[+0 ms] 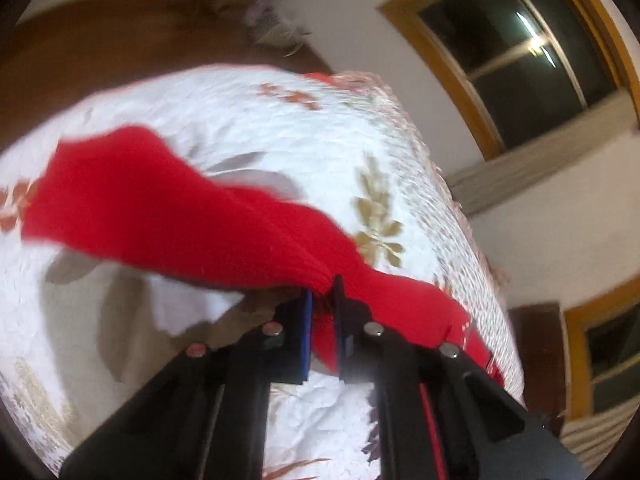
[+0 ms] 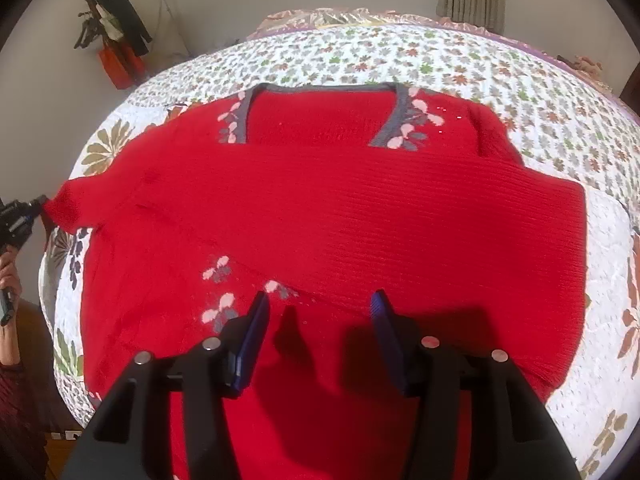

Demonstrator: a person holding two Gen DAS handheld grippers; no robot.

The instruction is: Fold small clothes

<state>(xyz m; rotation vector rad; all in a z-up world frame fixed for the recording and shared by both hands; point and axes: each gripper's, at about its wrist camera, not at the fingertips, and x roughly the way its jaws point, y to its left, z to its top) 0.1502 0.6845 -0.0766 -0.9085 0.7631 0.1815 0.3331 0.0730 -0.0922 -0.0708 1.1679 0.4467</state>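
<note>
A red knitted sweater (image 2: pixel 328 208) with a grey neckline and pink leaf motifs lies spread on a floral bedspread (image 2: pixel 400 56). One sleeve is folded across the chest toward the right. My right gripper (image 2: pixel 320 300) hovers open above the sweater's lower front, nothing between its blue pads. At the left edge of the right wrist view, my left gripper (image 2: pixel 40 204) pinches the end of the other sleeve. In the left wrist view my left gripper (image 1: pixel 323 292) is shut on that red sleeve (image 1: pixel 160 208), which stretches away lifted over the bed.
The bedspread (image 1: pixel 280 128) ends at a fringed edge on the right, with a wall and wooden-framed window (image 1: pixel 520 60) beyond. A coat stand (image 2: pixel 108 32) with red bags is at the far left corner. A hand (image 2: pixel 10 276) holds the left gripper's handle.
</note>
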